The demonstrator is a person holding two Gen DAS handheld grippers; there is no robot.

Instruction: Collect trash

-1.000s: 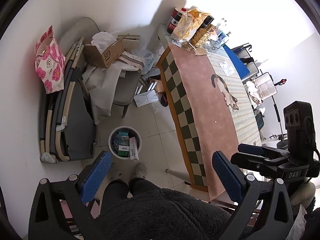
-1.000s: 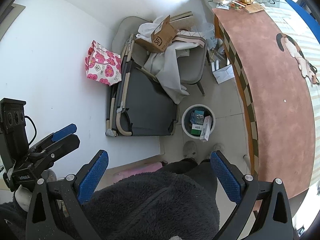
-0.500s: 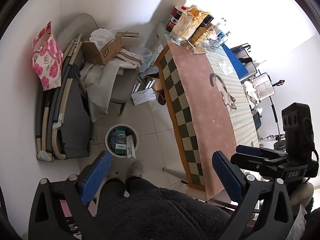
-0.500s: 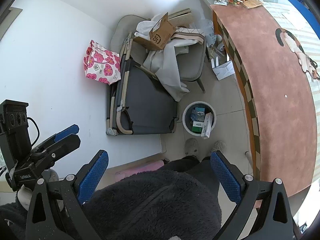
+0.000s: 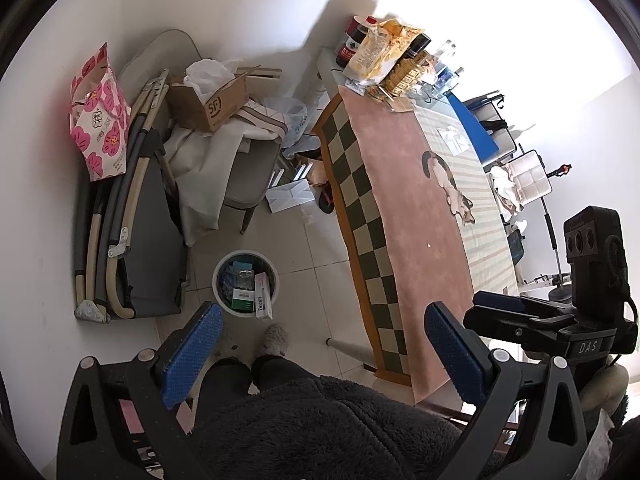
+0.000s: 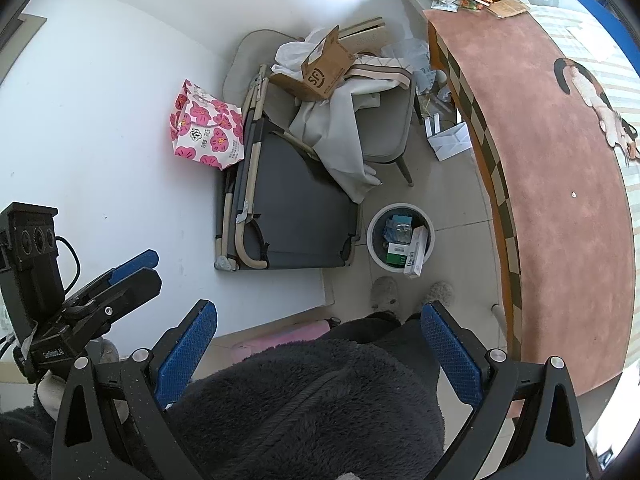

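Trash already sits in the round white wastebasket (image 5: 245,282) on the tiled floor — a green-and-white carton (image 5: 244,300), a white box (image 5: 263,295) leaning on the rim, and some clear plastic packaging (image 5: 239,274) that is hard to make out. In the left wrist view the left gripper (image 5: 324,354) has its blue-padded fingers (image 5: 192,354) spread wide with nothing between them; the basket lies ahead of it, just beyond the left fingertip, with the person's grey fuzzy slippers (image 5: 275,338) between basket and gripper. The right gripper (image 6: 320,354) is likewise spread wide and empty, and from it the wastebasket (image 6: 401,242) lies ahead, nearer its right finger. Each gripper shows in the other's view: the right one (image 5: 516,314) off to the right of the left gripper, the left one (image 6: 120,280) off to the left of the right gripper, both held above the person's dark fleece garment (image 6: 304,412). Ahead and to the right of both runs a long table (image 5: 404,216) under a pink cloth with a checked border and a cat picture; snack bags and bottles (image 5: 384,56) crowd its far end. Ahead and to the left, against the wall, stand a folded grey cot (image 5: 136,248), a pink flowered paper bag (image 5: 100,116), and a chair (image 5: 248,176) heaped with pale cloth and an open cardboard box (image 5: 208,100) — well beyond the basket. A white paper bag (image 5: 290,196) lies on the floor near the table's edge.
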